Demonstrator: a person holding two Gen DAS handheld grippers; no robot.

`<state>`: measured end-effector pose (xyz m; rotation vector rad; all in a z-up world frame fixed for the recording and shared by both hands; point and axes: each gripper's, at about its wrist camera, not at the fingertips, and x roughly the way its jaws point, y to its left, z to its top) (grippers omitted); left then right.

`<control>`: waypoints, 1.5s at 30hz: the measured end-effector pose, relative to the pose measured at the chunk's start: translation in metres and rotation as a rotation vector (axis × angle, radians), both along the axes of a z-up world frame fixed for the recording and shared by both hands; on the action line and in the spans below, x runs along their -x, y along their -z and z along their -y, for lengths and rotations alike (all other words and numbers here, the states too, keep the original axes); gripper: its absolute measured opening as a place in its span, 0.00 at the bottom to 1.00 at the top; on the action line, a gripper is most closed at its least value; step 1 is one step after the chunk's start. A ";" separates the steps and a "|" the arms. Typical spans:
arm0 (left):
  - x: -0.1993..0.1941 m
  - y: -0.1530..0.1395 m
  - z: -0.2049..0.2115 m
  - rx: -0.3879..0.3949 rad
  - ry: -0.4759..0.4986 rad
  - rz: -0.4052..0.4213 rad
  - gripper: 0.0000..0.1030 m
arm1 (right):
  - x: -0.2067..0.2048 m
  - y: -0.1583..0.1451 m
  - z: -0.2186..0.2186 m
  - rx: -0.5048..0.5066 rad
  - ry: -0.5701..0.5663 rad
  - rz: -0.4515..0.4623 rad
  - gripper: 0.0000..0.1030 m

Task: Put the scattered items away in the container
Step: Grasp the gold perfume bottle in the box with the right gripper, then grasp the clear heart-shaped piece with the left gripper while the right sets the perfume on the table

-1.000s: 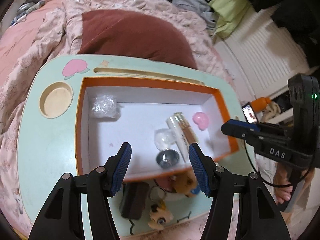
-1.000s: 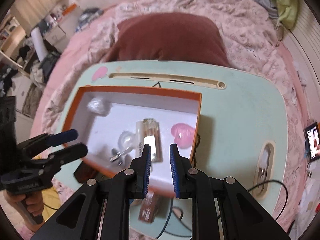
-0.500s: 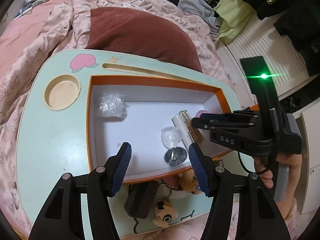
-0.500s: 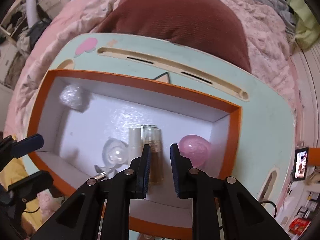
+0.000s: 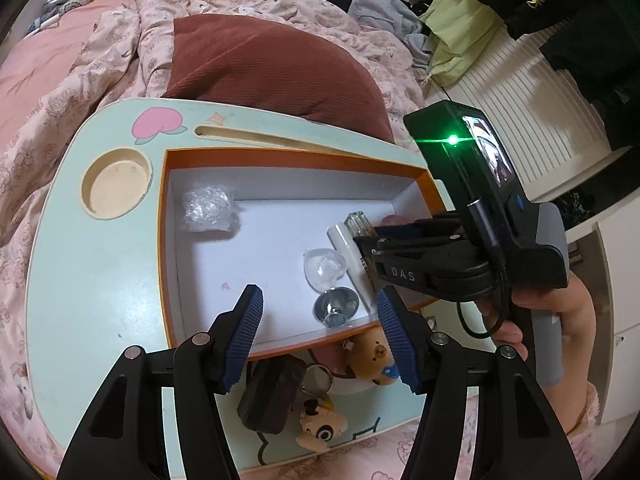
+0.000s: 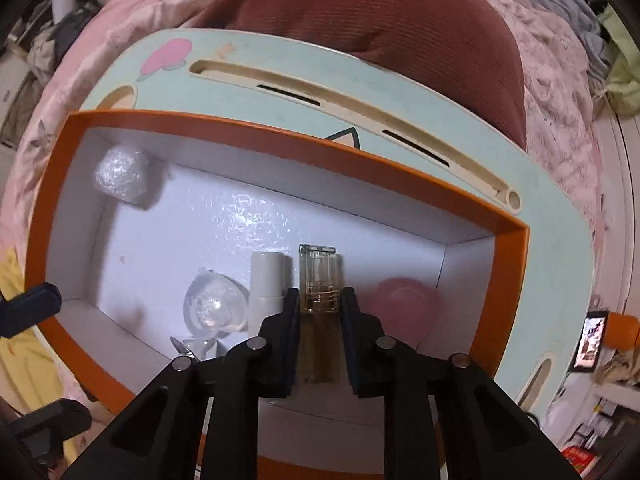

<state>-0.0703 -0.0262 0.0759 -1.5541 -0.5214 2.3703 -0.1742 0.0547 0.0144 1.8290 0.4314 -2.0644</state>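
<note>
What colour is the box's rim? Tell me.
Orange rim, white inside; clearest in the right wrist view.

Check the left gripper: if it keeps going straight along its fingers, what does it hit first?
Probably the near orange wall of the box, or just past it the white floor inside, near the metal knob. The left gripper is open with nothing between its fingers; depth is hard to judge in the fisheye view.

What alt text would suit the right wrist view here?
The right gripper points down into an orange-rimmed box, its jaws shut on a clear perfume bottle. Beside the bottle lie a white tube, a clear plastic heart, a pink heart and, in the far corner, a crumpled plastic wad.
</note>
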 end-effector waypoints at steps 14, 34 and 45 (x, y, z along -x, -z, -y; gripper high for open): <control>0.049 0.028 -0.045 0.129 0.054 0.130 0.56 | -0.033 -0.091 -0.092 0.310 0.217 -0.231 0.16; 0.055 0.045 -0.058 0.281 0.094 0.059 0.21 | -0.070 -0.093 -0.117 0.399 0.183 -0.240 0.16; 0.062 0.032 -0.042 0.226 0.084 0.057 0.22 | -0.086 -0.090 -0.110 0.424 0.166 -0.233 0.16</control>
